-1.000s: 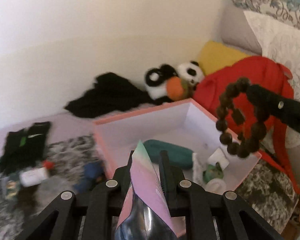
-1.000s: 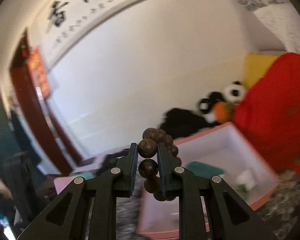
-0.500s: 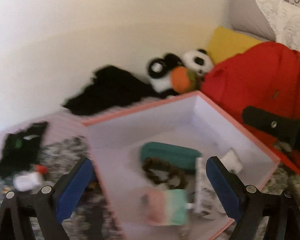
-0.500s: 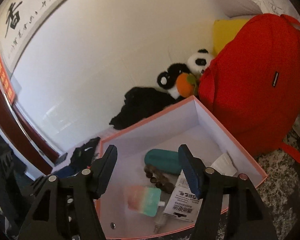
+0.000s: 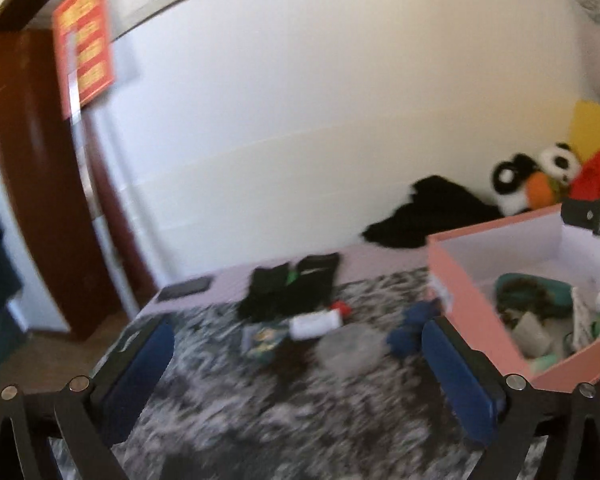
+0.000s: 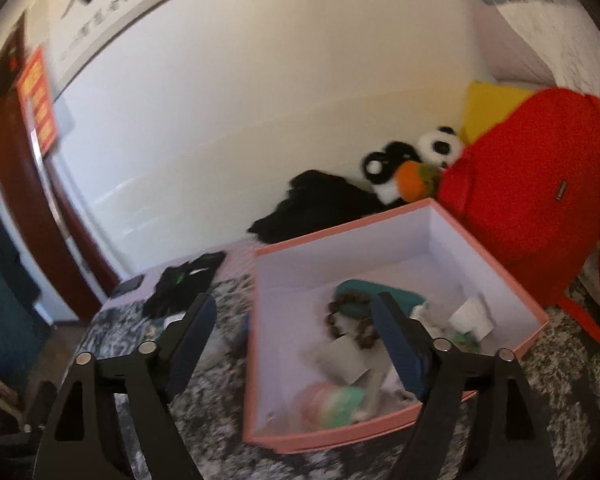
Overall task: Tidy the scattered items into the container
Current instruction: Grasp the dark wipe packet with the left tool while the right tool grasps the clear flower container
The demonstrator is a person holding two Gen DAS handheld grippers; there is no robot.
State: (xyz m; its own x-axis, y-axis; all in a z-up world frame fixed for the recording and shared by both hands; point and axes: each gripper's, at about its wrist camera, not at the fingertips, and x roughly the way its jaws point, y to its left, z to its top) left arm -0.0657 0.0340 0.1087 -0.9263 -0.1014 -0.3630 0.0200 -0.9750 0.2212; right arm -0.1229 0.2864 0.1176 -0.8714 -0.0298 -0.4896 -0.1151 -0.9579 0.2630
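Note:
The pink box [image 5: 456,276] [image 6: 308,442] stands on the patterned blanket and holds a brown bead bracelet [image 6: 334,320], a teal pouch [image 6: 380,296], a pastel packet [image 6: 332,400] and white cards. My left gripper [image 5: 296,368] hangs over the blanket left of the box, its jaws opening with nothing between them. Ahead of it lie a white tube with a red cap [image 5: 318,322], a blue item [image 5: 408,328], a small printed packet [image 5: 264,338] and black clothes [image 5: 292,284]. My right gripper [image 6: 294,340] hovers at the box's near left corner, jaws opening and empty.
A red backpack [image 6: 540,200], a panda plush [image 6: 420,160] and a black garment [image 6: 320,200] sit behind the box by the wall. A dark phone [image 5: 184,288] lies near the bed's far left edge. A brown door frame [image 5: 28,160] stands at left.
Both grippers opened: the pastel packet left the left one and the bead bracelet the right one, and both now lie in the box. The left gripper swung left over the scattered items.

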